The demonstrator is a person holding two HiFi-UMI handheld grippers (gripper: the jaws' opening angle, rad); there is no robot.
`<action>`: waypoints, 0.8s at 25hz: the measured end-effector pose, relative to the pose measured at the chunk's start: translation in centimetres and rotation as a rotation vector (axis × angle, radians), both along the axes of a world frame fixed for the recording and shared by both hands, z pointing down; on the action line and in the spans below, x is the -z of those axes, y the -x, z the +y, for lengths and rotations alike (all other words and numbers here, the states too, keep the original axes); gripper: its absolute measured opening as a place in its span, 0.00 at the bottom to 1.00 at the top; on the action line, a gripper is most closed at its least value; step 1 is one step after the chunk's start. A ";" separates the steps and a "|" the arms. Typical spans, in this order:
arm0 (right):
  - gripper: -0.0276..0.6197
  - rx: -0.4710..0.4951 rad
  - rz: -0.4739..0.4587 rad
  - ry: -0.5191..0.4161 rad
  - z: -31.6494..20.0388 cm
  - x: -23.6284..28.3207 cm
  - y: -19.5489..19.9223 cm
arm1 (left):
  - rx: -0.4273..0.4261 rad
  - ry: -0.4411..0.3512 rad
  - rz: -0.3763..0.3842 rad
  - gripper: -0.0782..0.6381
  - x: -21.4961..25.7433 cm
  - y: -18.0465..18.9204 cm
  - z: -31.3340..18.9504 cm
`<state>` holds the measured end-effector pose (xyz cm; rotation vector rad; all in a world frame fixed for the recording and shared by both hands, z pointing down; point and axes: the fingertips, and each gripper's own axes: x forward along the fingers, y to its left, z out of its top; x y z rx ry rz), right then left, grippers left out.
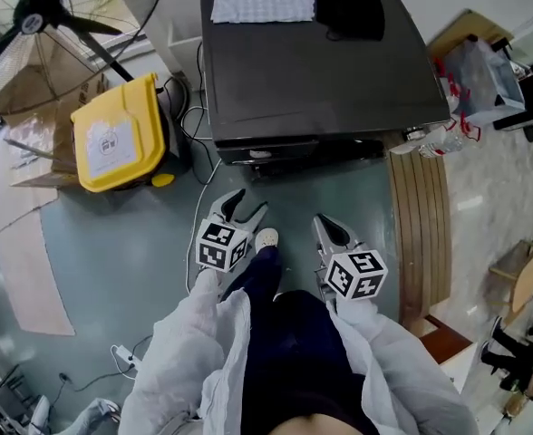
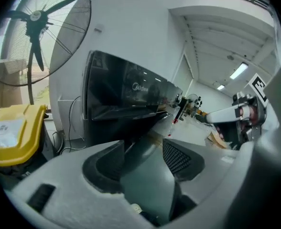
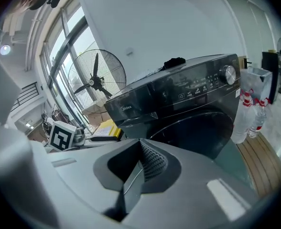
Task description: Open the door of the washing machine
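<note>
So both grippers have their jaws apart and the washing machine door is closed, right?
Not both: the right gripper has its jaws together, per the right gripper view. The left gripper has them apart, and the washing machine door is closed.

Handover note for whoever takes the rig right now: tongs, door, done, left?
Left tongs: open, empty, held low in front of the washing machine, not touching it.
Right tongs: shut, nothing between them, also clear of the machine.
Door: round, on the machine's front, closed.
Done: nothing yet.
Left: reach the door and pull it open.
</note>
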<state>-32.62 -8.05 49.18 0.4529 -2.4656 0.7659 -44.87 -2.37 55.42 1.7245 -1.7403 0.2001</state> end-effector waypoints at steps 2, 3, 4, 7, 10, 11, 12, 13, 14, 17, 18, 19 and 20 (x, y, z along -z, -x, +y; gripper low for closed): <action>0.06 -0.015 0.009 0.011 -1.1 -0.6 0.5 | -0.051 0.036 -0.011 0.45 -1.9 0.0 -1.5; 0.06 -0.022 0.014 0.017 -1.5 -0.9 0.7 | -0.073 0.053 -0.018 0.44 -2.9 0.1 -2.2; 0.06 -0.029 0.020 0.023 -1.9 -1.3 0.8 | -0.091 0.070 -0.026 0.43 -4.0 0.2 -2.8; 0.06 -0.045 0.035 0.040 -2.4 -2.3 0.8 | -0.129 0.151 -0.063 0.42 -7.6 0.6 -3.9; 0.06 -0.043 0.054 0.060 -2.4 -3.3 0.5 | -0.155 0.231 -0.103 0.43 -10.8 1.1 -4.6; 0.06 -0.043 0.063 0.068 -2.3 -3.6 0.4 | -0.160 0.239 -0.115 0.43 -11.7 1.3 -5.0; 0.06 -0.045 0.068 0.077 -2.4 -3.8 0.5 | -0.167 0.242 -0.126 0.43 -12.4 1.6 -5.4; 0.06 -0.049 0.069 0.084 -2.4 -3.9 0.6 | -0.177 0.246 -0.135 0.43 -13.0 1.8 -5.7; 0.06 -0.054 0.068 0.090 -2.6 -4.1 0.6 | -0.191 0.257 -0.138 0.43 -13.5 1.8 -6.0; 0.06 -0.075 0.069 0.113 -3.2 -4.4 0.6 | -0.222 0.307 -0.126 0.41 -15.0 1.6 -6.3; 0.06 -0.083 0.068 0.123 -3.3 -4.5 0.5 | -0.221 0.310 -0.125 0.40 -15.3 1.5 -6.5; 0.06 -0.089 0.067 0.132 -3.4 -4.7 0.5 | -0.215 0.307 -0.128 0.38 -15.4 1.6 -6.8; 0.06 -0.093 0.066 0.139 -3.5 -4.8 0.4 | -0.203 0.304 -0.133 0.36 -15.5 1.7 -7.0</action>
